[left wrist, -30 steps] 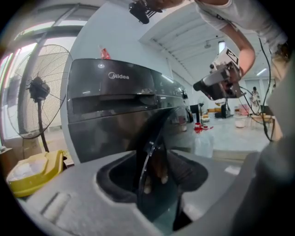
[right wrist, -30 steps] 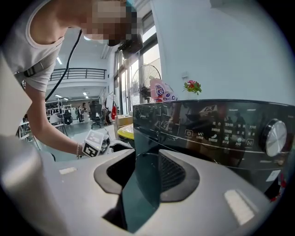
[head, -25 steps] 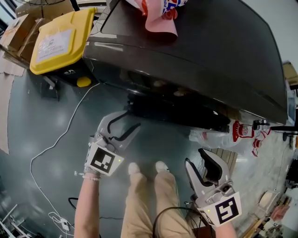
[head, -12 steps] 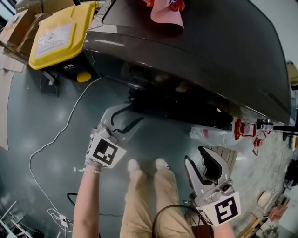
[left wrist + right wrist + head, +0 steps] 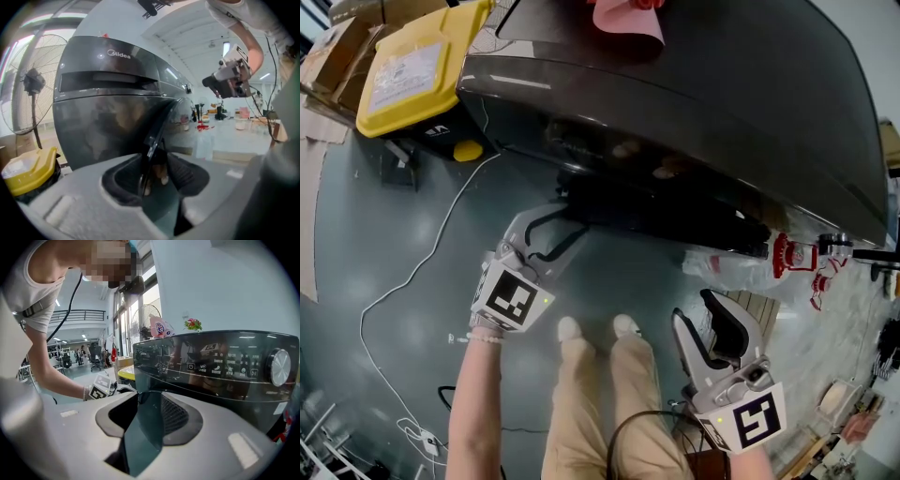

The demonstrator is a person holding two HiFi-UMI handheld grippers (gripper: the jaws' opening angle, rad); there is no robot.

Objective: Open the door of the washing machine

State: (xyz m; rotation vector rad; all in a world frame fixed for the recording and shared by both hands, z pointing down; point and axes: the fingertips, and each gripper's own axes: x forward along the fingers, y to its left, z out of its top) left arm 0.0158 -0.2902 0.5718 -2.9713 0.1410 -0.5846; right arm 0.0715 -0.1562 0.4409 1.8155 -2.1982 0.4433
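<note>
The dark grey washing machine (image 5: 722, 112) fills the top of the head view, and its dark round door (image 5: 666, 220) juts out from the front. My left gripper (image 5: 567, 230) is at the door's left edge. In the left gripper view the thin door edge (image 5: 151, 140) stands between the pads of that gripper (image 5: 154, 173). Its jaws are closing, and a gap still shows on both sides of the edge. My right gripper (image 5: 698, 314) hangs lower right, away from the door, open and empty. In its own view the right gripper (image 5: 147, 413) faces the control panel (image 5: 220, 364).
A yellow-lidded bin (image 5: 417, 70) stands left of the machine, with a white cable (image 5: 422, 272) trailing over the grey floor. A pink packet (image 5: 628, 19) lies on the machine's top. Plastic bags with red print (image 5: 787, 262) sit at the right. The person's shoes (image 5: 591, 328) are below the door.
My left gripper has crept up to the door's left edge and its jaws have narrowed around it. The right gripper has stayed where it was.
</note>
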